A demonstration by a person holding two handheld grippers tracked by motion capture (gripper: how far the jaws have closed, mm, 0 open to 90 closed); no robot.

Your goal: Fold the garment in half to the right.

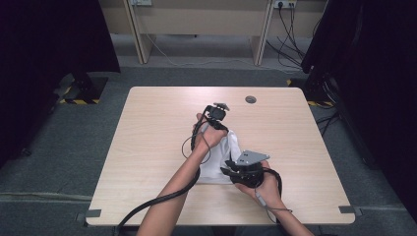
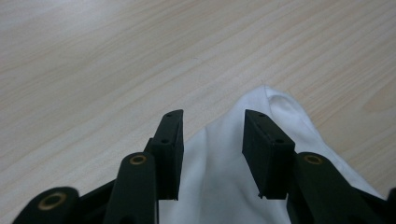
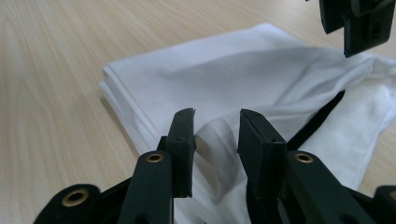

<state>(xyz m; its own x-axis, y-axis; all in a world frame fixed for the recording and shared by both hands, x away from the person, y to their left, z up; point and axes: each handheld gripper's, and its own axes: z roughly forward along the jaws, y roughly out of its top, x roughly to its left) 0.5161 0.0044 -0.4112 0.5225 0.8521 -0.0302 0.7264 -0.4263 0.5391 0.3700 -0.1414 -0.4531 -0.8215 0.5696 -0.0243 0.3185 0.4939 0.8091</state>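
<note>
A folded white cloth (image 1: 216,169) lies at the middle of the light wooden table (image 1: 147,147). My left gripper (image 1: 221,129) is at the cloth's far end, shut on a raised part of the cloth (image 2: 212,186) that fills the gap between its jaws. My right gripper (image 1: 227,167) is at the cloth's near right side. A humped fold of the cloth (image 3: 217,135) stands between its jaws, which are shut on it. In the right gripper view the left gripper (image 3: 355,28) hangs at the top right, with a dark gap under the lifted cloth layer.
A round cable hole (image 1: 251,99) sits in the table's far side. Cables trail from both grippers over the near edge. Bare tabletop (image 1: 305,142) lies to the left, right and far side of the cloth. Desk legs and wall sockets stand behind the table.
</note>
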